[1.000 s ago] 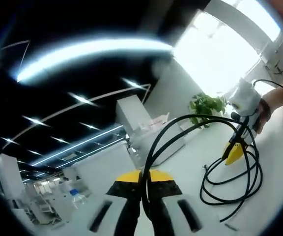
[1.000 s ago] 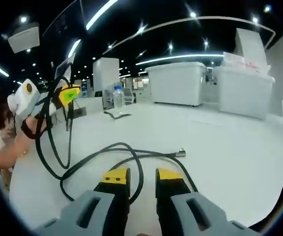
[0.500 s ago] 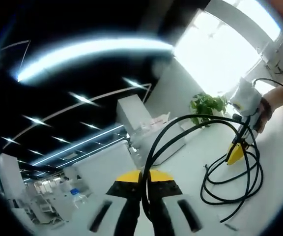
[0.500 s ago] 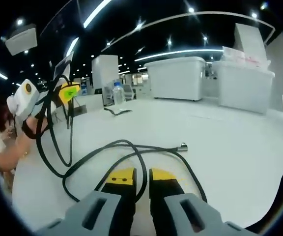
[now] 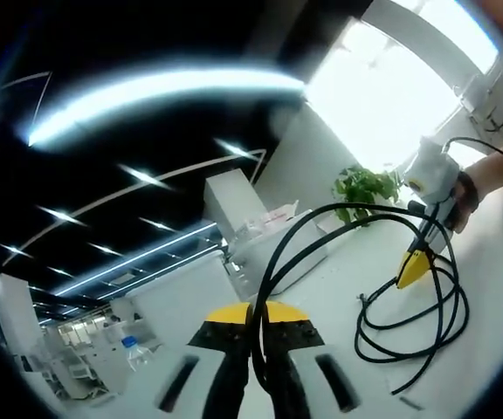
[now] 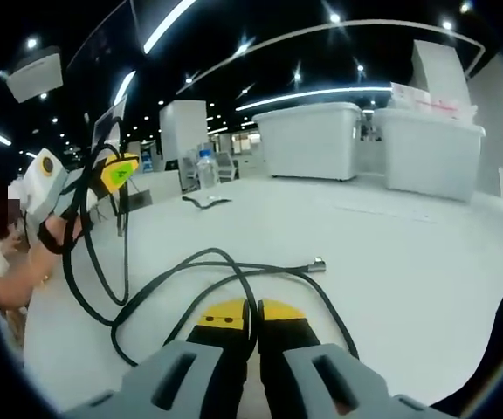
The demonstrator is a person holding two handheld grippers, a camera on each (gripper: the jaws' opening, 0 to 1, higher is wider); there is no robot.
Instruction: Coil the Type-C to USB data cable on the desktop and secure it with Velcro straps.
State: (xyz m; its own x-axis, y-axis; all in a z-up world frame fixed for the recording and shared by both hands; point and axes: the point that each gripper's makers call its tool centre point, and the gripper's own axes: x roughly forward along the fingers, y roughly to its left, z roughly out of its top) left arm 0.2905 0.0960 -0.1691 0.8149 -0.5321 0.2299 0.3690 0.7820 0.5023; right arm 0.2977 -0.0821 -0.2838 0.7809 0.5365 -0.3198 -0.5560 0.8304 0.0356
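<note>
At the bottom center of the left gripper view, the left gripper pinches the black data cable between its yellow-tipped jaws, which are pressed together on a strand that arcs up and across to the right of the frame. There the cable hangs in loose loops over the white desktop, below the right gripper, held in a person's hand at the right edge. A potted plant stands behind it, before a bright window.

At the bottom center of the right gripper view, the right gripper has its jaws closed on a strand of the same cable, which loops across the desktop in the lower middle of the frame; its metal connector lies on the surface just right of center. At the left of the frame the left gripper lifts further loops. A water bottle and a short black strap sit farther back, with white bins beyond.
</note>
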